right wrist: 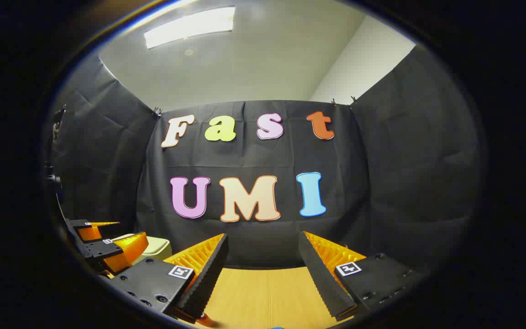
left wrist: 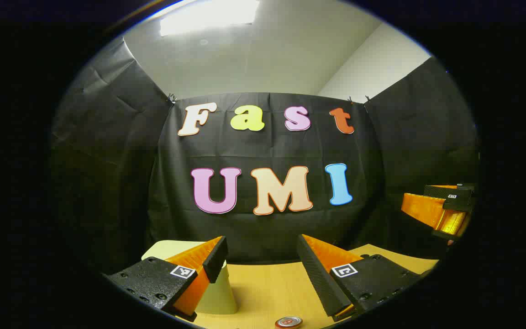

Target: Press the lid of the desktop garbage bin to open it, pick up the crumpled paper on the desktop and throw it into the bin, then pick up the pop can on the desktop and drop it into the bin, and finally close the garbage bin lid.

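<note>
Both grippers raised above the light wooden counter [left wrist: 263,292], fingers spread wide, gripping nothing. Pale cream plastic desktop bin [left wrist: 213,292] at the counter's far left, lid seemingly down, partly behind the left gripper [left wrist: 260,256]'s left finger; seen too from the right gripper view [right wrist: 155,249], just past the other gripper. Silver-topped pop can [left wrist: 289,322] upright near the front edge, below and slightly right of the left gripper's fingers. Right gripper [right wrist: 263,258] further right, well apart from the bin. Left gripper nearer: likely the one for pressing the lid. Crumpled paper not located.
</note>
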{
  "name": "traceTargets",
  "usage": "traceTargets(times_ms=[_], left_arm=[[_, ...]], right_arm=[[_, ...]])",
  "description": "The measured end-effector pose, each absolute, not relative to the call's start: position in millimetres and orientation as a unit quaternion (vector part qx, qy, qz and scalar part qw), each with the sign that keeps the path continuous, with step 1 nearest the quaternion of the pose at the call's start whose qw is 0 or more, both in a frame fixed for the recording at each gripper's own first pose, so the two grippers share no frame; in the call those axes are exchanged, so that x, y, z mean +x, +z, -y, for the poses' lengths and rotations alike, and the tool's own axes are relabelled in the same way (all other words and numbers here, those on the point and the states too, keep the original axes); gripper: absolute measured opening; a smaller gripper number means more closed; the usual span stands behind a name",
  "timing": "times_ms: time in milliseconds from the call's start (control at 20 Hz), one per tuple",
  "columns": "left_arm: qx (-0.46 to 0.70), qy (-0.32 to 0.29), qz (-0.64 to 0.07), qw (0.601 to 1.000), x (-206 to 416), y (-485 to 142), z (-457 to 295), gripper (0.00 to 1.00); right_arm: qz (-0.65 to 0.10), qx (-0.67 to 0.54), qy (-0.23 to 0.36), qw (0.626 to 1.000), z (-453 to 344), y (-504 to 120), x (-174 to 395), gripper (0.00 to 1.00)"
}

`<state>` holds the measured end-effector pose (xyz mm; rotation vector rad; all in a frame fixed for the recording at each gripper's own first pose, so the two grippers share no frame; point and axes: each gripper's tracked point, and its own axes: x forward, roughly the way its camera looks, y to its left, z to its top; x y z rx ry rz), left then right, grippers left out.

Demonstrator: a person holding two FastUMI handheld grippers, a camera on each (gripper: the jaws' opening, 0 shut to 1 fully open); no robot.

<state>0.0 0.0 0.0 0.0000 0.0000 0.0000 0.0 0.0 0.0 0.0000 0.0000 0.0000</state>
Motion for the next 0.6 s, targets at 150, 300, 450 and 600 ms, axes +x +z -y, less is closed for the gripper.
traceTargets(times_ms=[150,300,450,600], left_arm=[[-0.011,0.033,-0.011,0.999,-1,-11,-17,0.93],[-0.006,0.055,-0.019,0.998,-3,-18,-35,0.92],[-0.004,0.075,-0.02,0.997,-5,-18,-48,0.92],[0.001,0.087,-0.023,0.996,-6,-18,-53,0.92]], right_arm=[[-0.017,-0.003,0.011,1.0,-1,-11,10,0.97],[-0.026,-0.003,0.018,1.0,-4,-14,11,0.97],[-0.016,-0.011,0.03,0.999,-13,-12,9,0.94],[-0.02,-0.021,0.041,0.999,-15,-20,8,0.97]])
